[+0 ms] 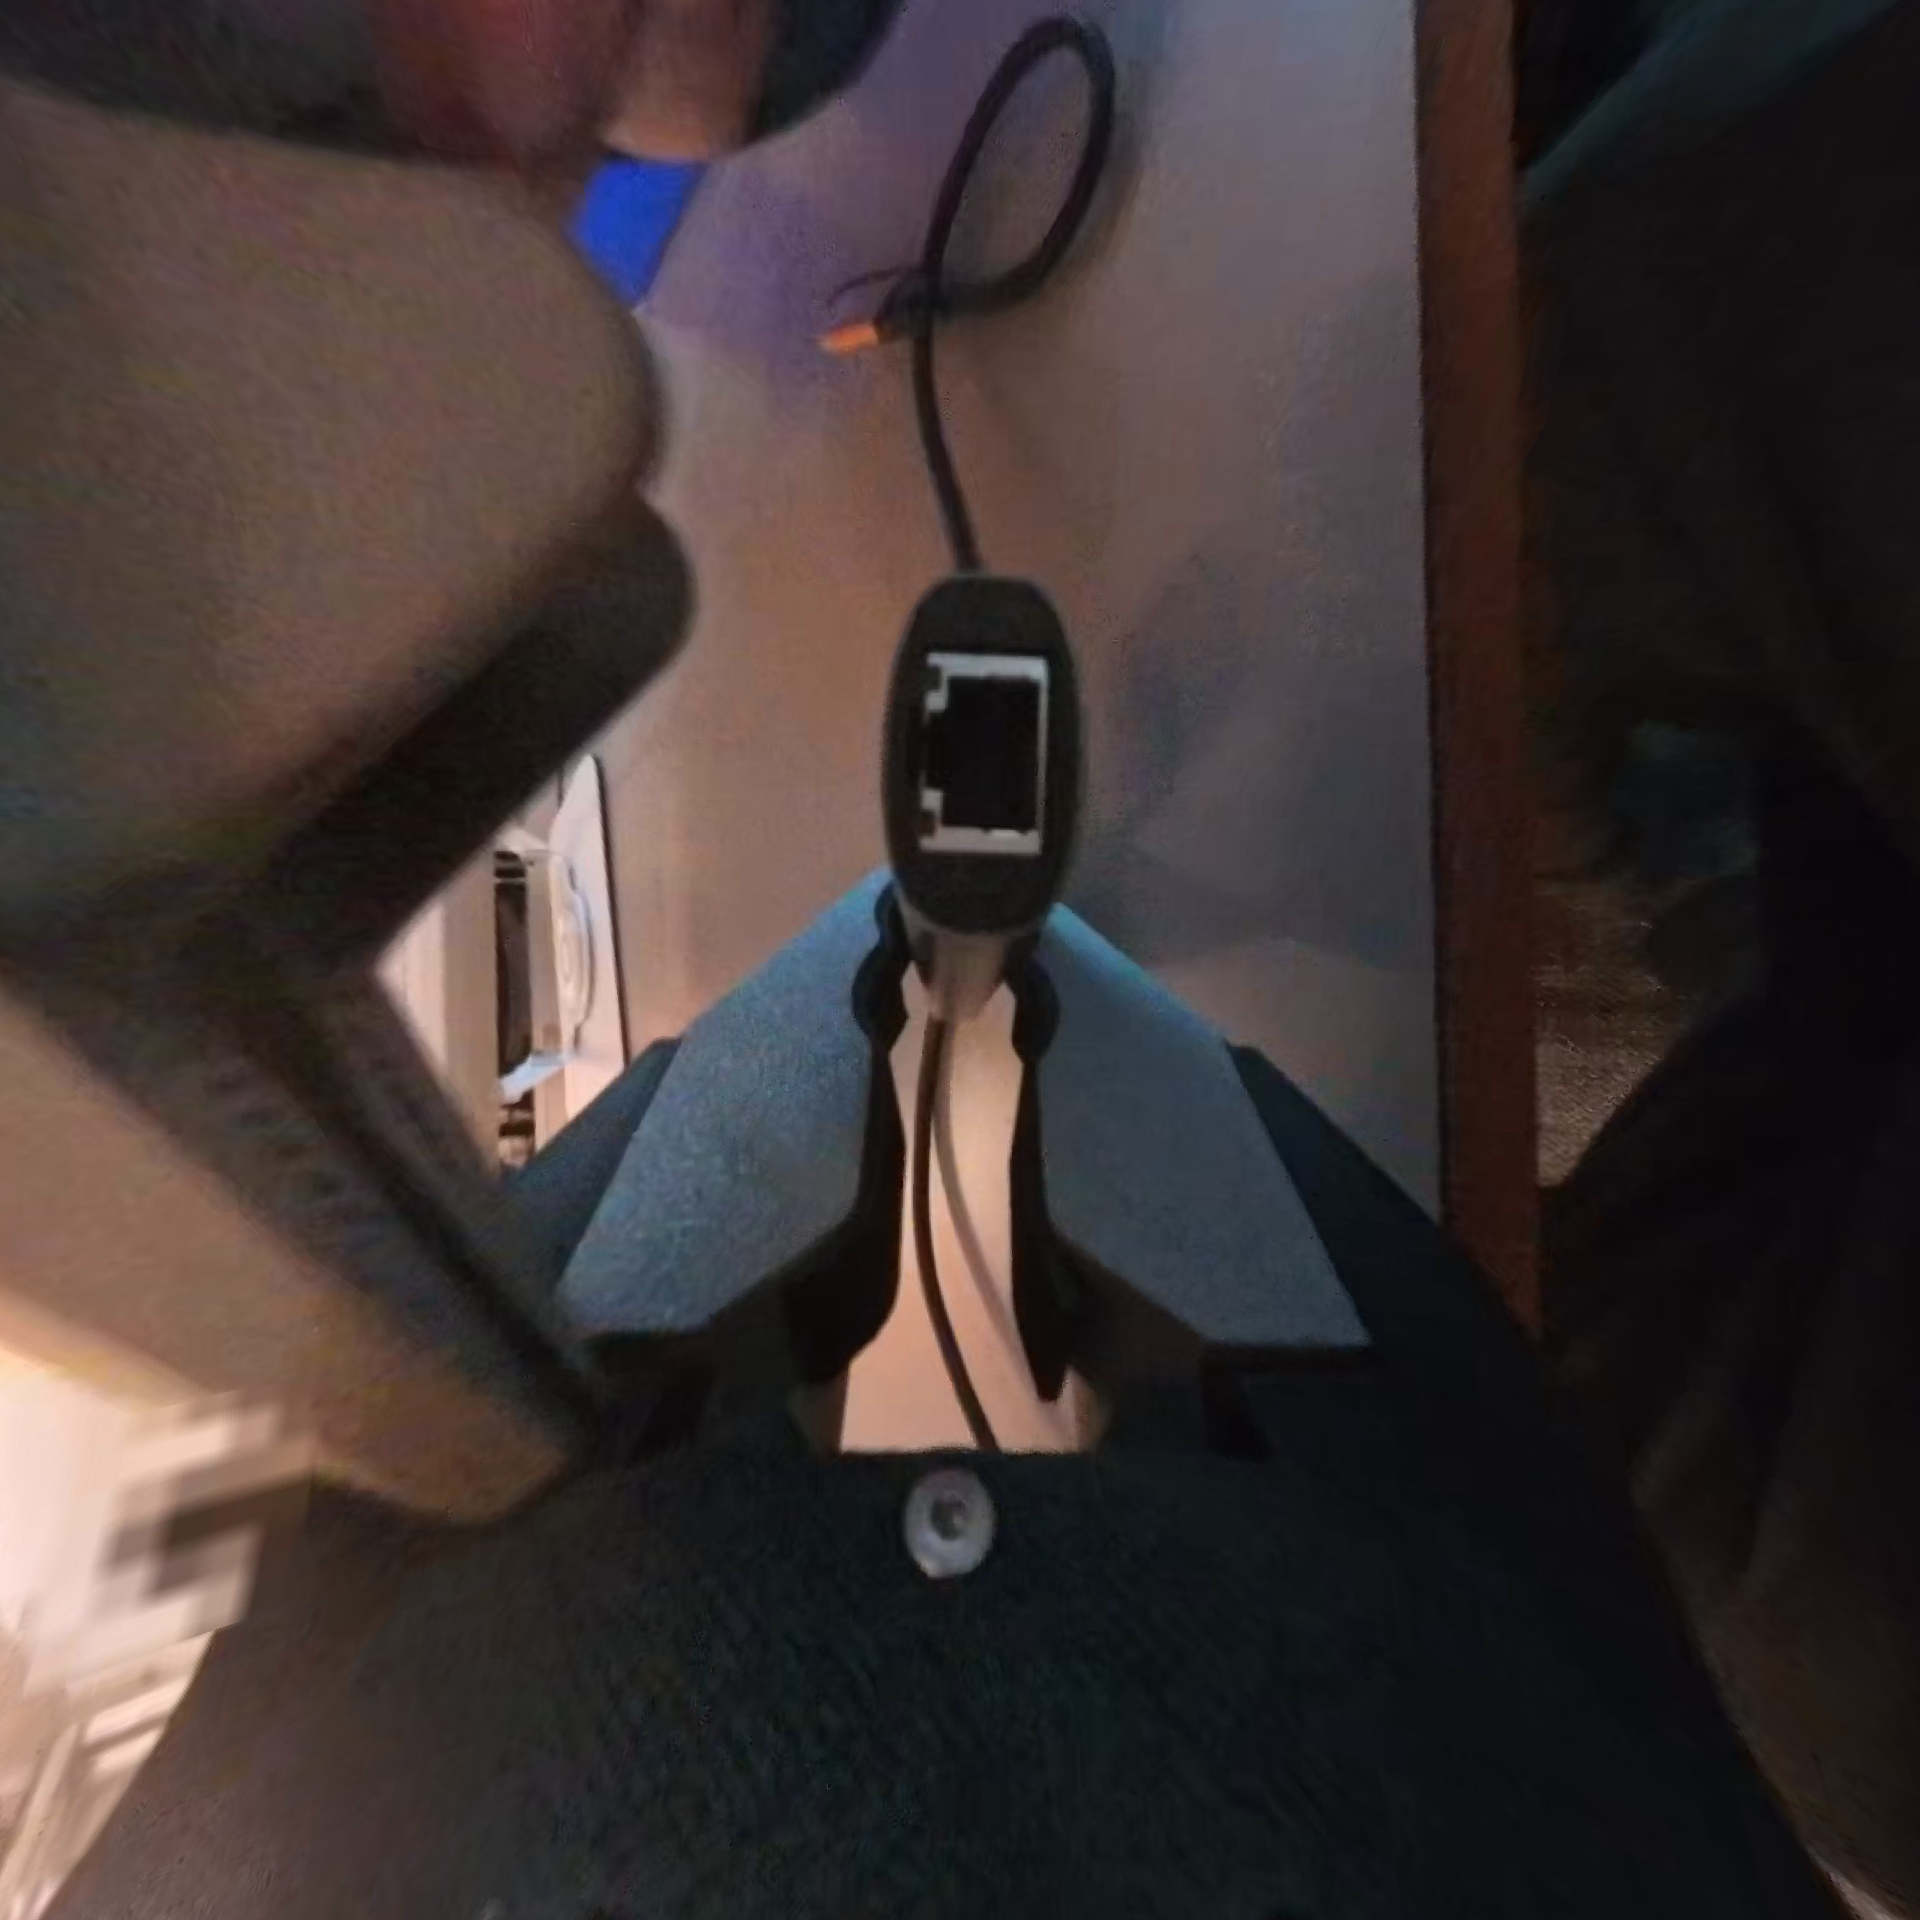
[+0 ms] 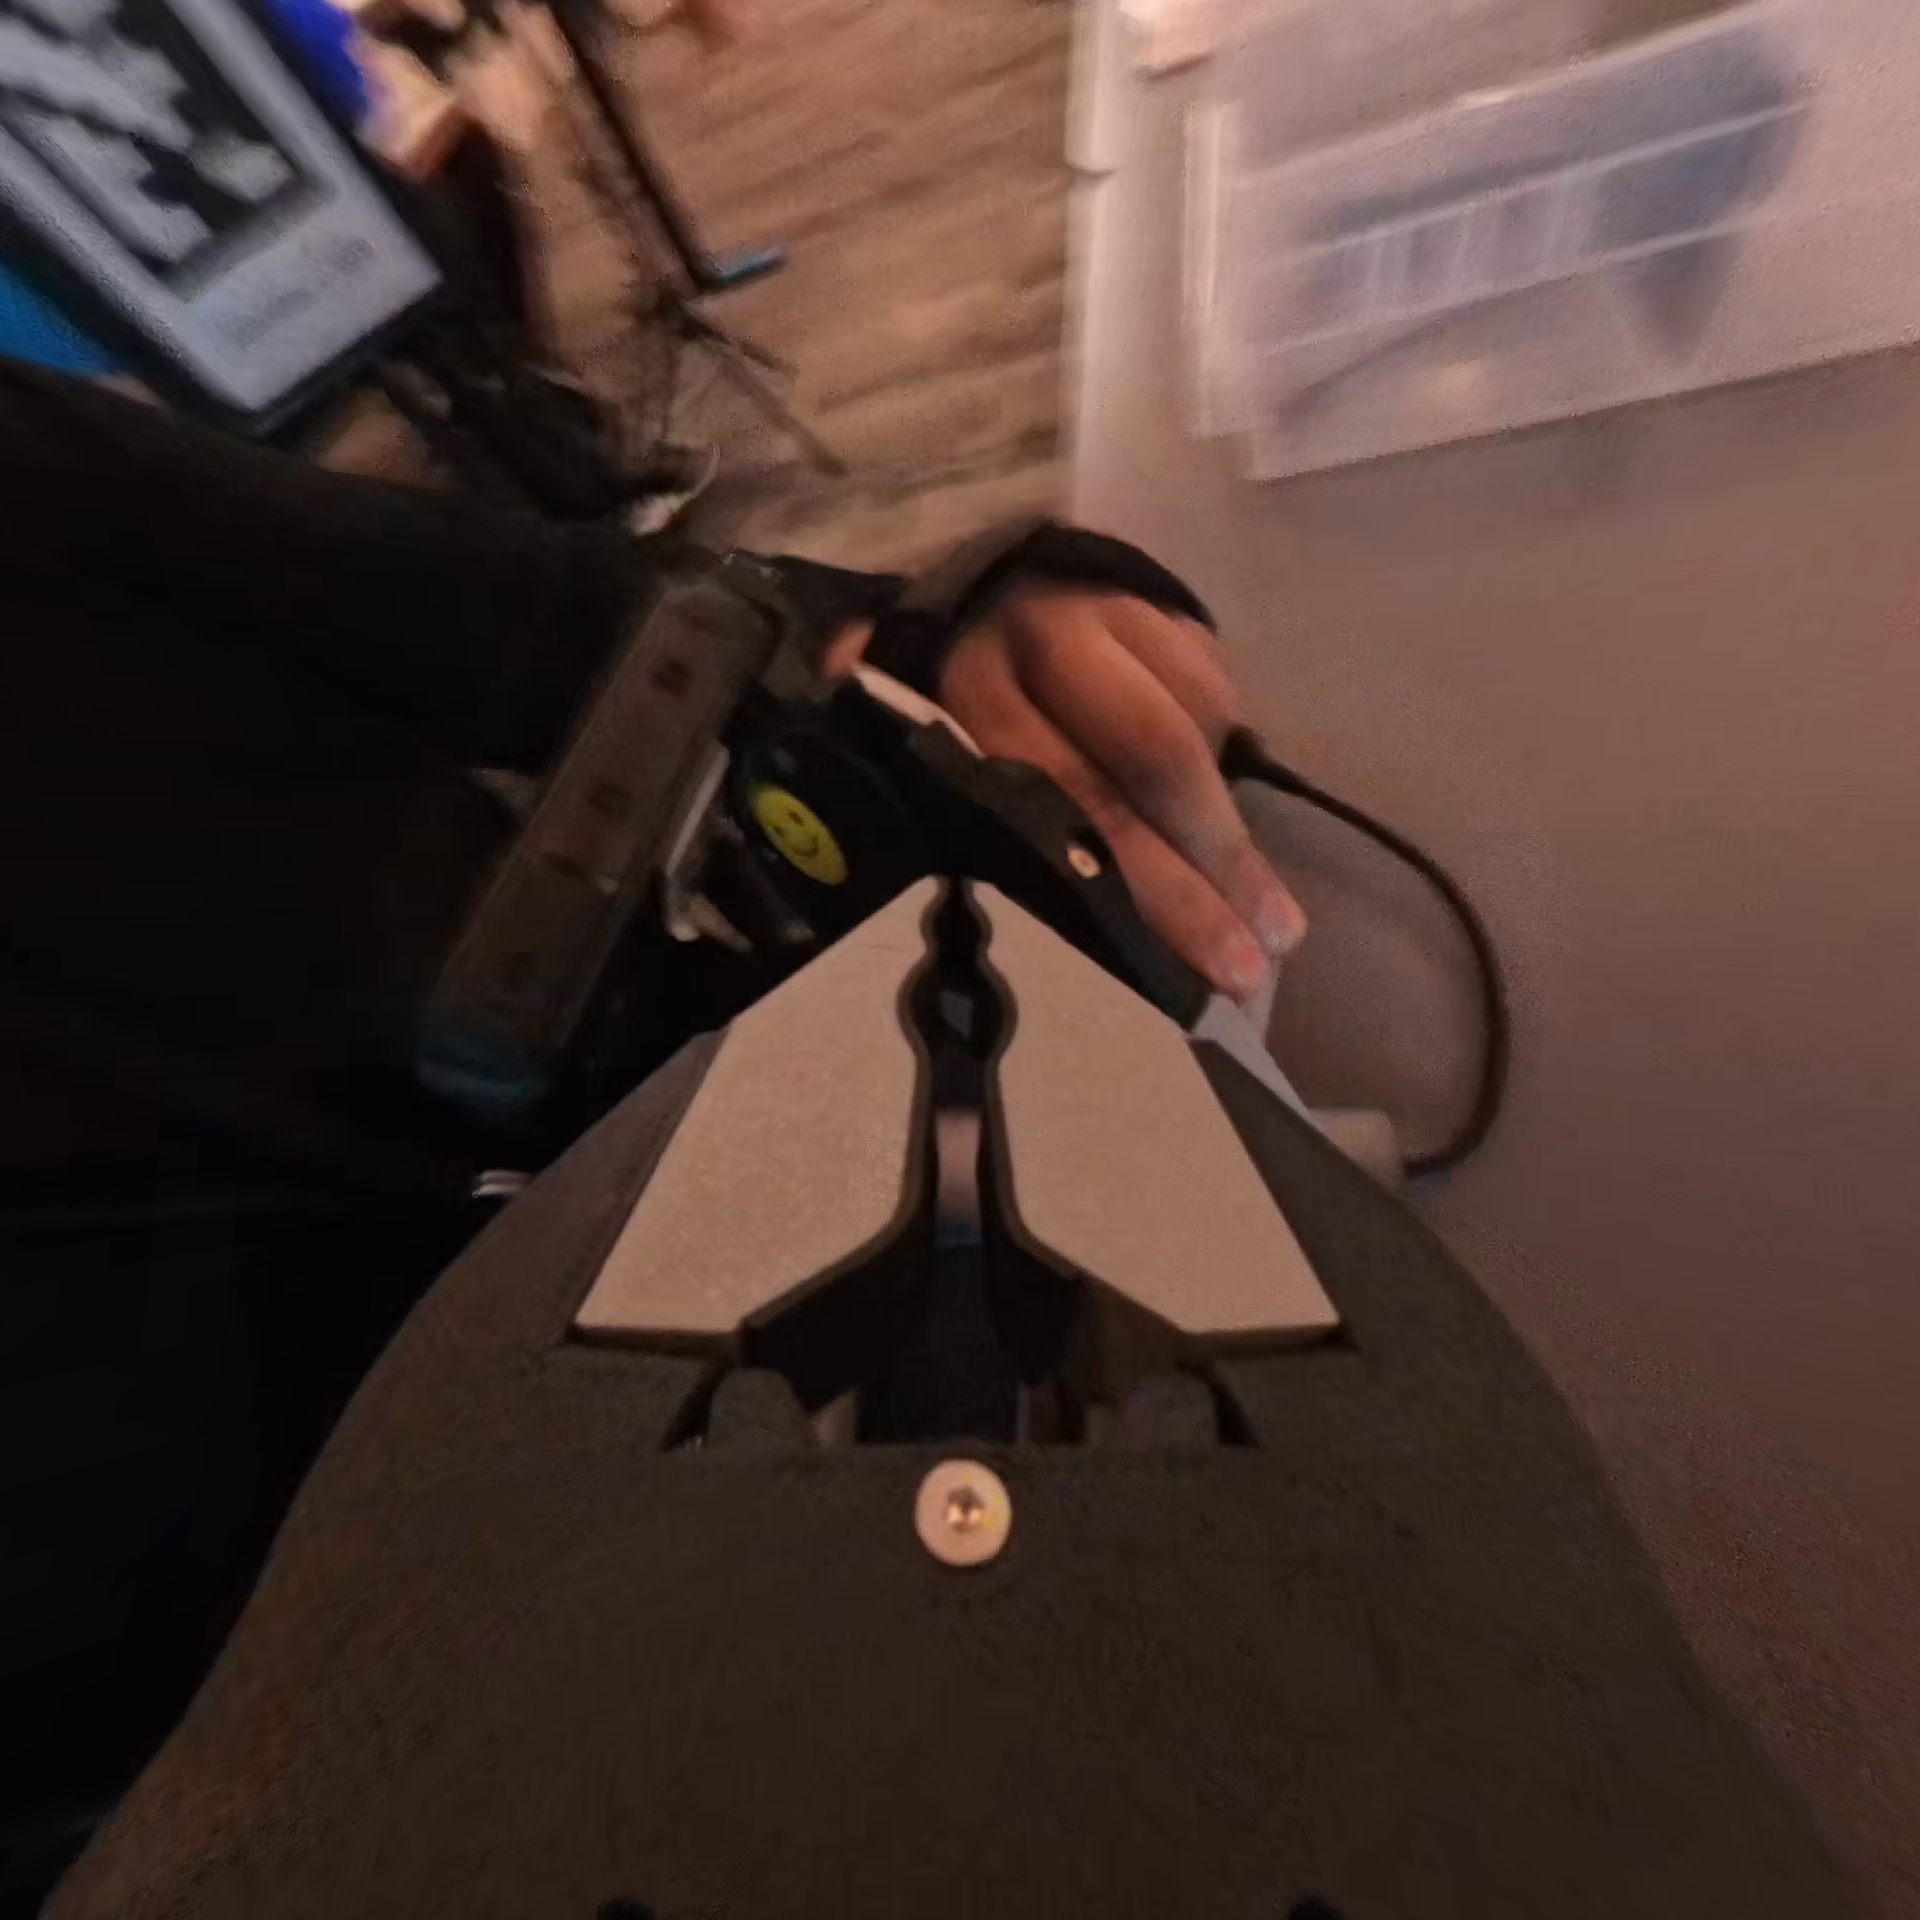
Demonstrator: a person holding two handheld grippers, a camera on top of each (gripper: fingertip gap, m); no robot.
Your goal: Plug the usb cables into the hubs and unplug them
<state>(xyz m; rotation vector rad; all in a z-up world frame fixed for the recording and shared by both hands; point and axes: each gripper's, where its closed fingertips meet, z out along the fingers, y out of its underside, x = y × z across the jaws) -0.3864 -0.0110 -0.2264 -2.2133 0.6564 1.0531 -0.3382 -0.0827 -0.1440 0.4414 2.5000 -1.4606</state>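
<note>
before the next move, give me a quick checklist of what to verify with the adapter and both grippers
1. Left gripper hold on the black oval adapter with the square network port: ok, the jaws are closed on its lower end.
2. Adapter's port facing the left wrist camera and unobstructed: ok.
3. Adapter's thin black cable free of snags: cannot tell, it loops on the grey tabletop near an orange-tipped plug.
4. Right gripper free to take a plug: ok, jaws shut with nothing between them.
5. Usb plug lined up with a hub port: not ok, no plug is held near any port.
6. Clearance between grippers: cannot tell, both views are blurred.
</note>
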